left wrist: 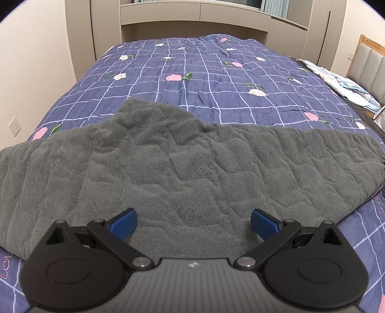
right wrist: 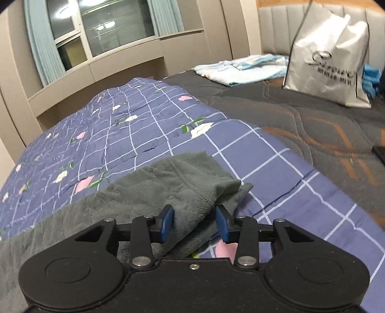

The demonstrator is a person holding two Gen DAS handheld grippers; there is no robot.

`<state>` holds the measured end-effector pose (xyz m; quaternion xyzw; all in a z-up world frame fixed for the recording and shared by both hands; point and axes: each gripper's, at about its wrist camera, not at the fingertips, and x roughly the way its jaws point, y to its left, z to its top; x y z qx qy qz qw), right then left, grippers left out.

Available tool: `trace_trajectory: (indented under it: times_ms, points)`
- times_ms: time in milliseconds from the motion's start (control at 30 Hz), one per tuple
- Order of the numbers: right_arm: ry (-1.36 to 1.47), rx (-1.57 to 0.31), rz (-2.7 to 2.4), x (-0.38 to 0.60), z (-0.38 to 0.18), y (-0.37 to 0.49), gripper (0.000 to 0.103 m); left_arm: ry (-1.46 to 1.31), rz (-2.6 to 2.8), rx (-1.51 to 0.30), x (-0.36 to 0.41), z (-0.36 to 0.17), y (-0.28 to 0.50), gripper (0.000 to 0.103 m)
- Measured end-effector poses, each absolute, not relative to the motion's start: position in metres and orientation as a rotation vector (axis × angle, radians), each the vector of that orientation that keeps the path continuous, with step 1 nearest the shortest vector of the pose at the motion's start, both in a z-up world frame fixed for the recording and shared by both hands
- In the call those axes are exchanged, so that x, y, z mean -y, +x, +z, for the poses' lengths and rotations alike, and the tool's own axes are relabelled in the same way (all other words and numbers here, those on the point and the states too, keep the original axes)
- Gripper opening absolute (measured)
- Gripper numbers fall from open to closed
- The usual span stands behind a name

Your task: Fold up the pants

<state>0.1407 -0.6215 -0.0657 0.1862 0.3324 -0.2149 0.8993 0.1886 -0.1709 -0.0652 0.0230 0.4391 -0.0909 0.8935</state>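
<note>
The grey fleece pants [left wrist: 182, 166] lie spread across the near part of the bed, on a blue checked quilt [left wrist: 207, 72]. My left gripper [left wrist: 193, 222] is open wide, just above the near edge of the pants, holding nothing. In the right wrist view the cuff end of the pants [right wrist: 182, 183] lies bunched on the quilt [right wrist: 134, 134]. My right gripper [right wrist: 194, 222] has its blue pads on either side of a fold of that cuff, with a gap still between them; the cloth sits between the jaws.
A white shopping bag [right wrist: 329, 62] stands on the dark mattress [right wrist: 300, 120] at the right, near folded pale blue cloth [right wrist: 243, 67]. Cabinets [left wrist: 192, 19] and a window [right wrist: 103, 26] lie beyond the bed. A padded headboard [left wrist: 368, 65] is at the right.
</note>
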Motion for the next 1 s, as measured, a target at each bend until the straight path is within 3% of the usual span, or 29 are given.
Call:
trace_trajectory:
  times_ms: [167,200,233,267,333,600,733,867,1000]
  points:
    - [0.391,-0.693,-0.436,0.622,-0.067,0.144,0.040,0.059,-0.193,-0.912,0.173,-0.066,0.186,0.103]
    - [0.390,-0.697,-0.437,0.621,-0.068,0.145,0.036,0.059,-0.193,-0.913,0.174,-0.066,0.186,0.103]
    - [0.383,-0.696,-0.444,0.620,-0.069,0.146,0.022,0.058,-0.193,-0.913,0.174,-0.065,0.185,0.103]
    - [0.379,-0.698,-0.441,0.620,-0.070,0.146,0.017,0.058,-0.194,-0.913,0.174,-0.065,0.185,0.103]
    - [0.387,-0.694,-0.437,0.620,-0.071,0.144,0.011,0.058,-0.194,-0.911,0.174,-0.064,0.184,0.103]
    - [0.357,-0.707,-0.445,0.616,-0.074,0.134,0.011,0.056,-0.185,-0.914,0.170,-0.066,0.185,0.103]
    - [0.364,-0.720,-0.453,0.612,-0.069,0.131,0.031,0.052,-0.187,-0.911,0.169,-0.065,0.186,0.103]
    - [0.463,-0.715,-0.410,0.617,-0.067,0.117,0.075,0.034,-0.209,-0.895,0.172,-0.064,0.187,0.103]
    - [0.559,-0.721,-0.371,0.623,-0.072,0.115,0.088,0.039,-0.237,-0.892,0.181,-0.064,0.186,0.103]
